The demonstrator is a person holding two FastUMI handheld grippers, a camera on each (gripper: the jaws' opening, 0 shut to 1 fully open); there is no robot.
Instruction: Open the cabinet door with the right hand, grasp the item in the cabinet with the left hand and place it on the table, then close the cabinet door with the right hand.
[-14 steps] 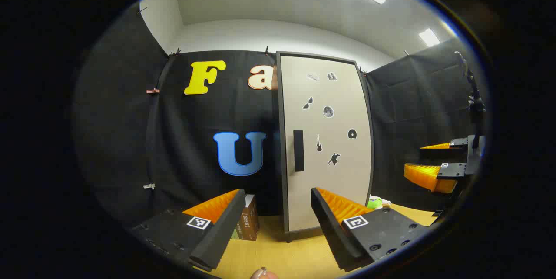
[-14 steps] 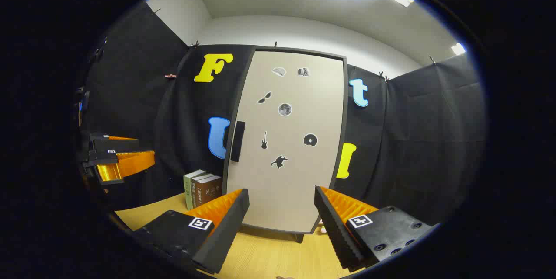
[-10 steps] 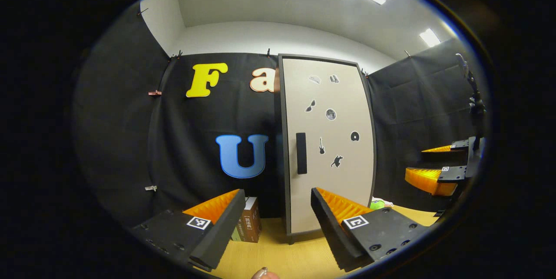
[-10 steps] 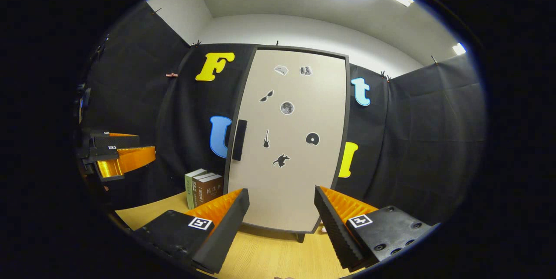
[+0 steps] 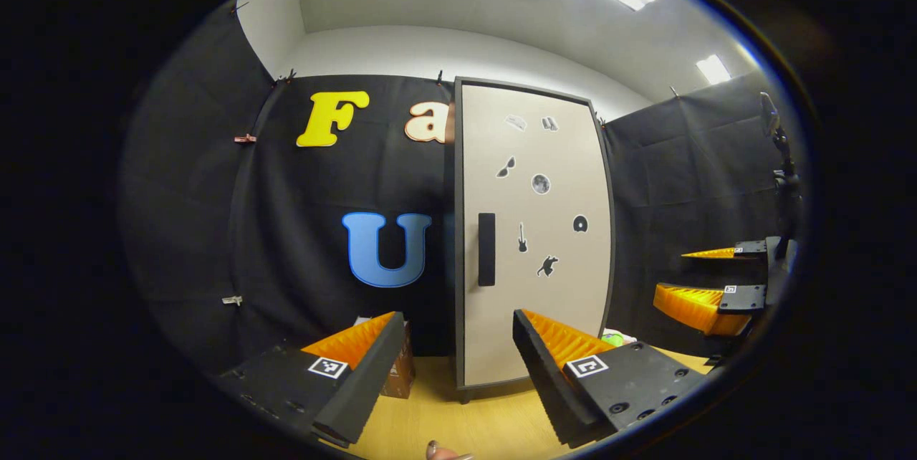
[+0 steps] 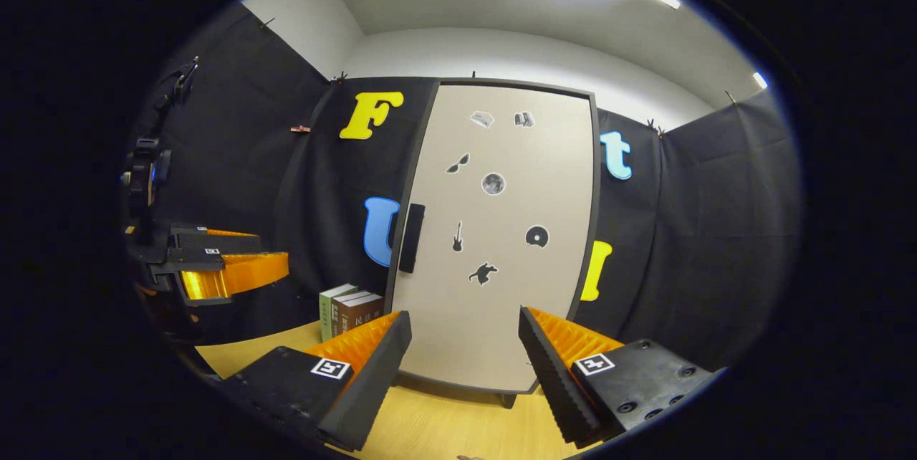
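We've got both grippers spread wide, holding nothing: left gripper (image 5: pixel 455 367), right gripper (image 6: pixel 466 367). The flat beige cabinet door (image 6: pixel 494 231) is closed, its slim black handle (image 6: pixel 412 238) untouched. Books (image 6: pixel 349 309) stand beside it on the wood-grain table (image 6: pixel 437 424).

**Both cameras face the closed cabinet from off the table front**

Your left gripper view looks forward over the table (image 5: pixel 444 424) at the cabinet door (image 5: pixel 534 231), set right of centre, well apart. Your right gripper view faces the same door (image 6: pixel 494 231) more squarely and somewhat nearer. Both share the door, its handle (image 6: pixel 412 238), the books (image 6: pixel 351 309), and each catches the other gripper at its edge.
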